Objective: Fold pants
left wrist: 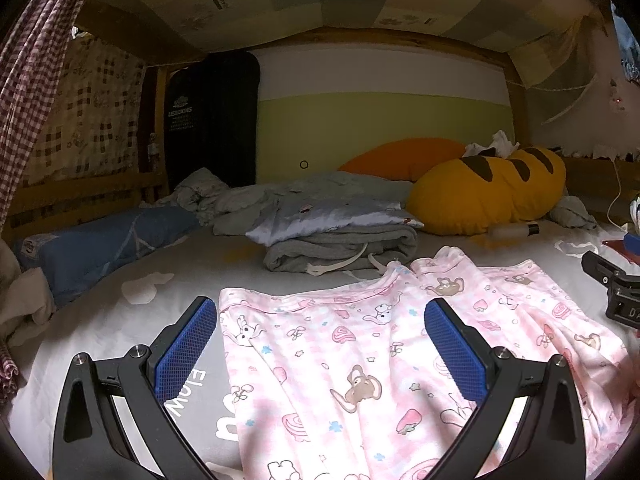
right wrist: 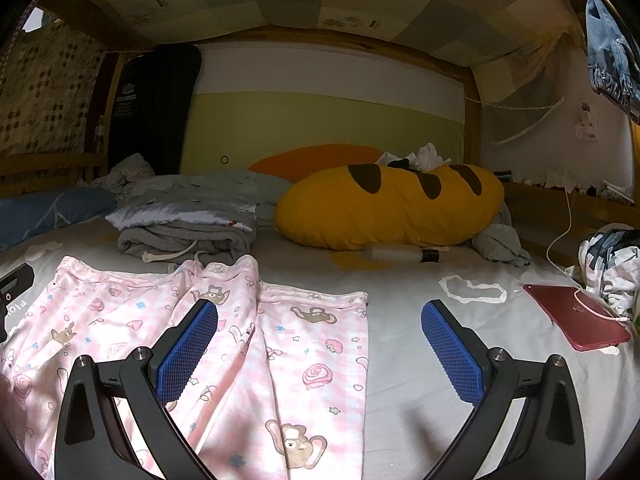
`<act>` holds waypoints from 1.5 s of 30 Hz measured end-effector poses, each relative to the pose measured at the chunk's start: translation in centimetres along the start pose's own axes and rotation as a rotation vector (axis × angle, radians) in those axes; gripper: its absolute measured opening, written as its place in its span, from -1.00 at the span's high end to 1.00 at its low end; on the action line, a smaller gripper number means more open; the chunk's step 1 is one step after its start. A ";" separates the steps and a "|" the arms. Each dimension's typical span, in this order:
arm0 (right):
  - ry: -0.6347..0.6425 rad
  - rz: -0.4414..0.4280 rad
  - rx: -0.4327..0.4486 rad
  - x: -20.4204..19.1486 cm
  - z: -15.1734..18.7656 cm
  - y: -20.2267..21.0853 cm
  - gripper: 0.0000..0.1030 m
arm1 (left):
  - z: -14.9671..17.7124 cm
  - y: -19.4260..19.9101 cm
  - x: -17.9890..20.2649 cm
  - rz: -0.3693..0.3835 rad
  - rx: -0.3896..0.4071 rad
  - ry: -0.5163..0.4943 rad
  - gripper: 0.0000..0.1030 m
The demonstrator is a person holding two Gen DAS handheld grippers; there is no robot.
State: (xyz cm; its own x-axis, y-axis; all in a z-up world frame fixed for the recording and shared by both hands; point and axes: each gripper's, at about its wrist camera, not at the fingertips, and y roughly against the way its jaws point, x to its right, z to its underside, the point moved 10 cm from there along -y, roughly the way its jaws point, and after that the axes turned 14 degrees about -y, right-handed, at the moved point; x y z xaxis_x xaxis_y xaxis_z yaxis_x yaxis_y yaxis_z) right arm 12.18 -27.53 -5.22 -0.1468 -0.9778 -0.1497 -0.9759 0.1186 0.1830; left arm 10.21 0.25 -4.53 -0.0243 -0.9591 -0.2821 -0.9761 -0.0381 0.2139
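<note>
Pink cartoon-print pants [left wrist: 344, 368] lie spread flat on the grey bed sheet [left wrist: 120, 320], leg hems toward the far side. My left gripper [left wrist: 320, 344] is open and empty, hovering over the pants' left part. In the right wrist view the pants [right wrist: 248, 352] fill the lower left. My right gripper [right wrist: 320, 344] is open and empty over the pants' right edge and bare sheet [right wrist: 420, 360]. The right gripper's body shows at the right edge of the left wrist view [left wrist: 616, 292].
A folded grey and silver clothes pile [left wrist: 340, 240] lies beyond the pants. A yellow bread-shaped pillow [right wrist: 392, 208] and orange pillow [right wrist: 312, 158] sit at the back. A red tablet [right wrist: 580, 320] with cable lies right. A blue pillow [left wrist: 100, 240] lies left.
</note>
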 end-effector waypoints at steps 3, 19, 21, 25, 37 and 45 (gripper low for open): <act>-0.001 -0.003 0.000 0.0 0.0 0.0 -0.99 | 0.1 0.0 -0.3 0.002 -0.008 0.014 -1.00; -0.009 -0.014 0.010 -0.2 -0.5 0.5 -0.99 | -1.1 0.9 -1.3 0.008 -0.002 0.048 -1.00; -0.013 -0.023 0.021 -0.3 -0.9 0.9 -0.99 | -1.9 1.6 -1.6 0.022 0.014 0.062 -1.00; -0.026 -0.049 0.036 -0.8 -1.5 2.0 -0.99 | -3.4 3.1 -3.3 -0.039 0.018 0.053 -1.00; -0.025 -0.154 0.004 -5.1 -1.0 5.7 -0.99 | -4.7 5.2 -9.9 -0.055 0.002 0.228 -1.00; 0.058 -0.277 -0.049 -12.1 2.2 10.2 -0.99 | -1.1 4.9 -9.1 -0.052 -0.118 0.145 -1.00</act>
State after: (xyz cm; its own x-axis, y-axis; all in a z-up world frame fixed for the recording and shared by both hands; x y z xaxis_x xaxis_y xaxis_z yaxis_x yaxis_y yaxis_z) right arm 3.63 -14.12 -3.64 0.1350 -0.9802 -0.1446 -0.9684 -0.1614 0.1899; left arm 5.83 8.50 0.11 0.0653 -0.9850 -0.1599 -0.9429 -0.1134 0.3133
